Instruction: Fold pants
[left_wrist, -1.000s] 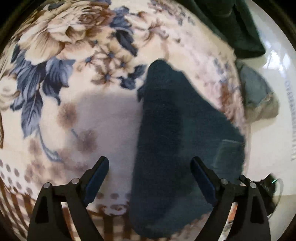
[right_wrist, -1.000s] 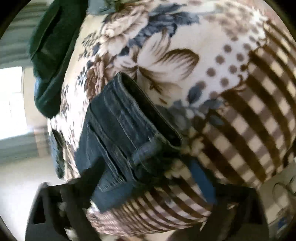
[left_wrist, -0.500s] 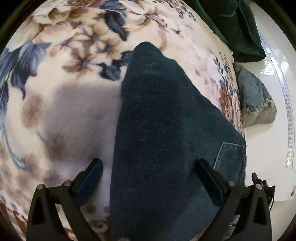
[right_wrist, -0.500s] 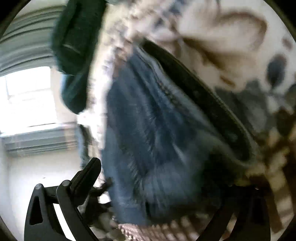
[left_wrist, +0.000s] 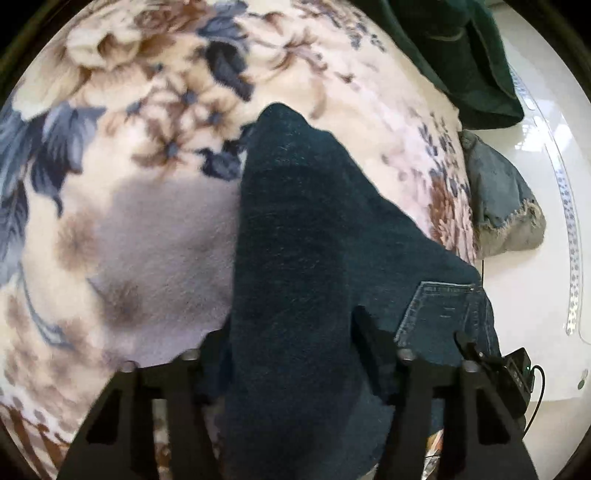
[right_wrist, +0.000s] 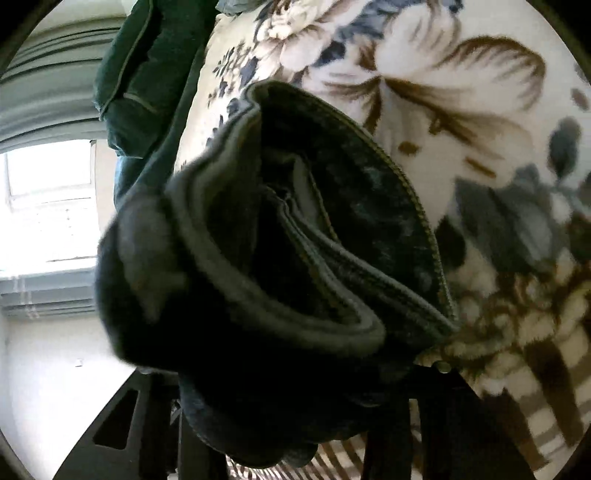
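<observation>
Dark blue jeans lie folded in a long strip on a floral blanket, with a back pocket at the lower right. My left gripper is shut on a thick fold of the jeans near the camera; its fingertips are mostly buried in the cloth. In the right wrist view the jeans' waistband end fills the middle, bunched in layers. My right gripper is shut on that bunch; its fingers are hidden under the denim.
A dark green garment lies at the blanket's far right edge, also in the right wrist view. Light frayed jeans hang off the edge over a white floor. A window shows left.
Both grippers closed from open onto the jeans. The left one moved forward over the strip and pinched it; the right one closed on the waistband end and lifted it toward the camera.
</observation>
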